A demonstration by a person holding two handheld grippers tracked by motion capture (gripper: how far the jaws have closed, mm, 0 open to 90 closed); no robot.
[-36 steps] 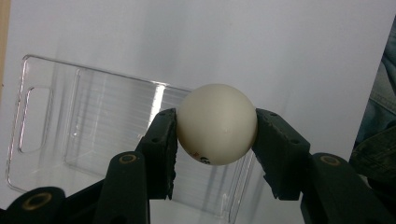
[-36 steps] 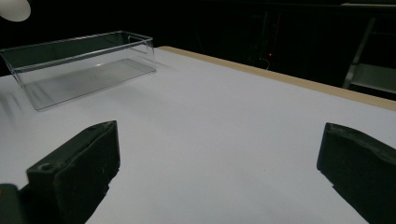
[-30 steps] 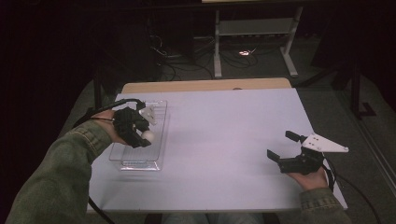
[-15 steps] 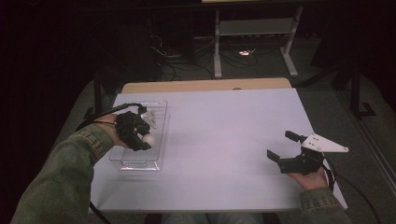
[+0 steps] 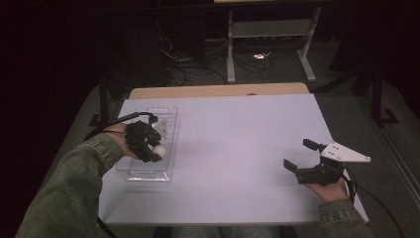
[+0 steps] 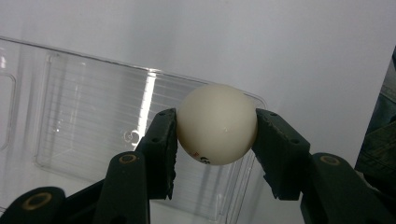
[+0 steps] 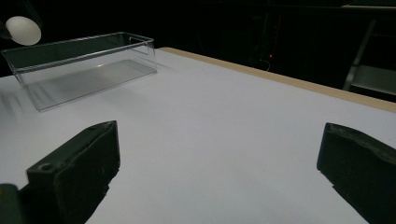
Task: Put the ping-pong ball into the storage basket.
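A smooth, glossy white ball (image 6: pixel 217 124), round and cream-tinted with a small dark and red print near its underside, sits pinched between the two matte black jaws of the left hand-held gripper (image 6: pixel 215 135); each jaw pad is blocky, with small screw holes on its face. Ball and hand-held gripper hang above a clear plastic tray (image 6: pixel 93 126), a shallow rectangular box with rounded corners and a finely ribbed floor that catches a bright streak of light. From above, the tray (image 5: pixel 148 174) lies on the left part of the table (image 5: pixel 237 148), its long side running away from the person, with the left hand-held gripper (image 5: pixel 157 150) over its nearer half.

The right hand-held gripper (image 5: pixel 300 155) rests low at the table's right side, well apart from the tray, its jaws spread wide with nothing between them; a pale triangular plate tops it.

The table top is flat, matte and pale lilac-white, with a tan wooden strip along its far edge. The room beyond is dark, with cables on the floor and a light-coloured metal frame (image 5: pixel 267 44).
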